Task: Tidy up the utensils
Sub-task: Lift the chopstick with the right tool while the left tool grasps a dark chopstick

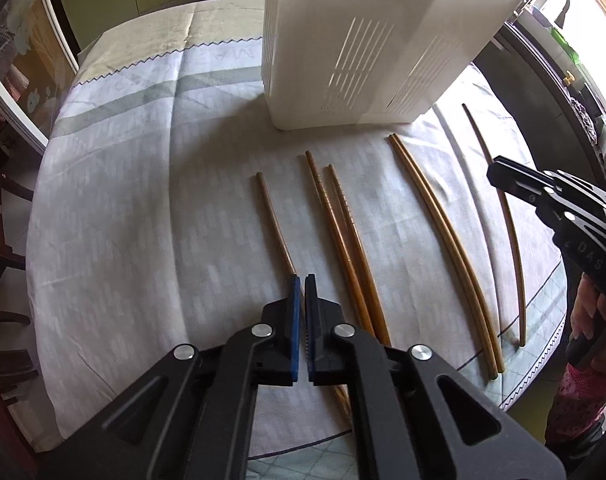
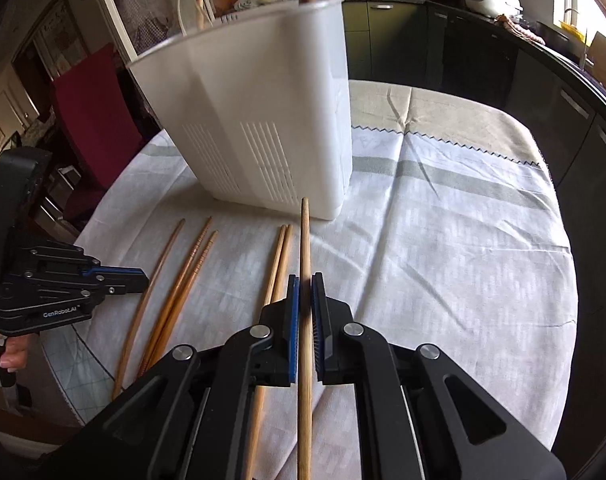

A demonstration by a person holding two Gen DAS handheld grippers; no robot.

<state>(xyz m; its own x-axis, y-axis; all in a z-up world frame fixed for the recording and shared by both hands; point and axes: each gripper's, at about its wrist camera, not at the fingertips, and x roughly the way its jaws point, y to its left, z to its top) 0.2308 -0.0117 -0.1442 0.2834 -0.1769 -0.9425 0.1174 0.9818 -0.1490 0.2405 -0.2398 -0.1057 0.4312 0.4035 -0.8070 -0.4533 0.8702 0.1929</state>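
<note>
A slim, round, pale wooden chopstick (image 2: 304, 280) runs straight between the blue ribbed pads of the right gripper (image 2: 305, 280), which pinch it about midway along; its blunt tip points toward the foot of the tall white plastic utensil holder (image 2: 263, 120). The holder is smooth-walled, with narrow vertical slots cut in panels near its base, and two wooden sticks rise out of its open top.

Five more chopsticks lie on the cloth in front of the holder, roughly parallel: a plain pale pair (image 1: 443, 248) lying side by side and touching, a darker orange-brown pair with ringed grooves near the tips (image 1: 343, 232), and a single thin brown chopstick (image 1: 275, 228) at the far left. The left gripper (image 1: 302, 284), matt black with steel pivot pins and blue pads, has its fingers closed on the thick end of that single chopstick, which runs in under the pads.

Everything rests on a round table covered by a white woven tablecloth (image 2: 443, 260) with grey stripes and a zigzag-stitched beige border. Dark kitchen cabinets (image 2: 483, 60) curve behind it.
</note>
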